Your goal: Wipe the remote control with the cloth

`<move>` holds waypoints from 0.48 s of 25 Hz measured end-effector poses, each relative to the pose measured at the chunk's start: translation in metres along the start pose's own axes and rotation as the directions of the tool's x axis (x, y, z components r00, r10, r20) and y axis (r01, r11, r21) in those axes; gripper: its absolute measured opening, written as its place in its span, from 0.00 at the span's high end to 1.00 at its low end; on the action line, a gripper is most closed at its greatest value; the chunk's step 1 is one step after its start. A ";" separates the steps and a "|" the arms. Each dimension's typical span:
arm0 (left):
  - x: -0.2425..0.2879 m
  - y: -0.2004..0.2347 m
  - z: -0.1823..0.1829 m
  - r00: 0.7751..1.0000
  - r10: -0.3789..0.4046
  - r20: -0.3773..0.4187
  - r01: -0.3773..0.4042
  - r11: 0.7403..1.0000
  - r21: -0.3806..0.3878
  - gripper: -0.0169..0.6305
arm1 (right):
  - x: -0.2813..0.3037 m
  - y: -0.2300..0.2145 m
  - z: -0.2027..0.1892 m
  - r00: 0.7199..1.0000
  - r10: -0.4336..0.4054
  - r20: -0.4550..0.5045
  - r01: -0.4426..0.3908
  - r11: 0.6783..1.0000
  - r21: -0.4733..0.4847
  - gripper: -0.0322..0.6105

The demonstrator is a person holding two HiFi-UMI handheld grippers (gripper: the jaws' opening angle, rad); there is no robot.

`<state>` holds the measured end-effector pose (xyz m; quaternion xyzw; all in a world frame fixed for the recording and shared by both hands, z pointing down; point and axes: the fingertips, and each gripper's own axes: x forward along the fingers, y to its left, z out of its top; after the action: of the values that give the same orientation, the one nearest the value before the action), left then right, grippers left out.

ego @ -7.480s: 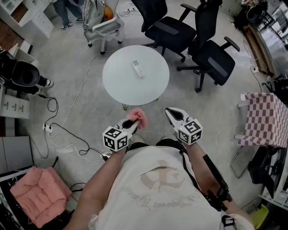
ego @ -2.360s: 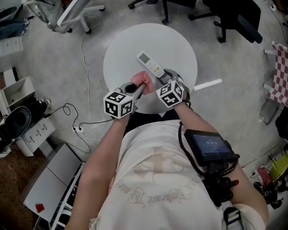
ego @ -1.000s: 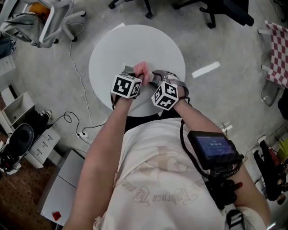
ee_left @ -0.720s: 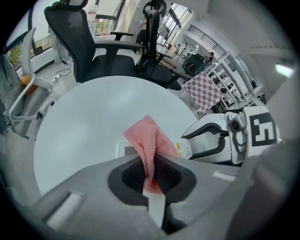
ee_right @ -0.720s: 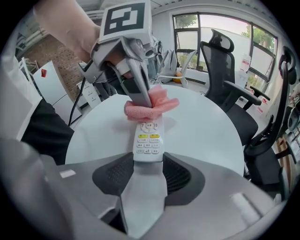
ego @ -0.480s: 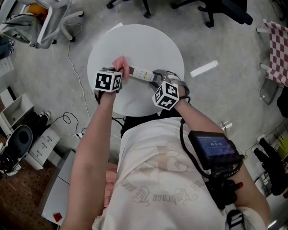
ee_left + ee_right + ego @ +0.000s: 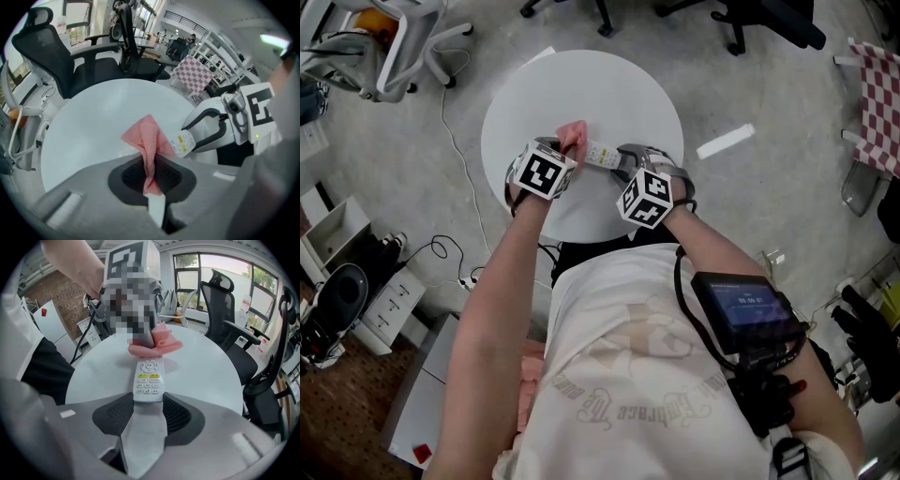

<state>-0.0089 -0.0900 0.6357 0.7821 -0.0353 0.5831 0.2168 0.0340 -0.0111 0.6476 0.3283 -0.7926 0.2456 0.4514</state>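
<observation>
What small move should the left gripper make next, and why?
Probably draw the left gripper along the remote control toward the right gripper. The pink cloth, pinched in its jaws, sits on the remote's far end; the right gripper clamps the near end, and the buttons between lie uncovered.

Cloth (image 7: 573,134) on remote control (image 7: 600,155)'s left end, above table (image 7: 619,89)

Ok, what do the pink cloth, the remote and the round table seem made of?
Pink cloth: soft terry-like fabric, going by its nubby surface and limp folds.
Remote: hard matte white plastic, with small raised buttons, possibly rubber.
Round table: smooth pale top with a faint sheen, probably laminate or painted board; can't tell which.
</observation>
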 end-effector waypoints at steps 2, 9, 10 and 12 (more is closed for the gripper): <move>0.005 -0.013 0.004 1.000 -0.014 0.006 0.014 1.000 0.019 0.95 | 0.000 0.000 0.000 1.000 0.001 0.000 -0.001 1.000 -0.001 0.63; 0.004 -0.053 0.020 0.991 -0.129 0.041 0.127 0.991 0.050 0.95 | 0.000 -0.001 0.001 1.000 0.002 0.002 -0.002 1.000 0.006 0.63; 0.005 -0.064 0.024 0.984 -0.169 0.055 0.166 0.985 0.053 0.95 | 0.000 -0.002 0.002 1.000 0.001 0.003 -0.001 1.000 0.007 0.63; 0.007 -0.089 0.034 0.962 -0.260 0.086 0.256 0.965 0.052 0.95 | 0.000 -0.002 0.002 1.000 0.000 0.004 0.000 1.000 0.007 0.63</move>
<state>0.0511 -0.0208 0.6083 0.8102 0.0688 0.5139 0.2732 0.0342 -0.0145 0.6471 0.3303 -0.7926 0.2478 0.4487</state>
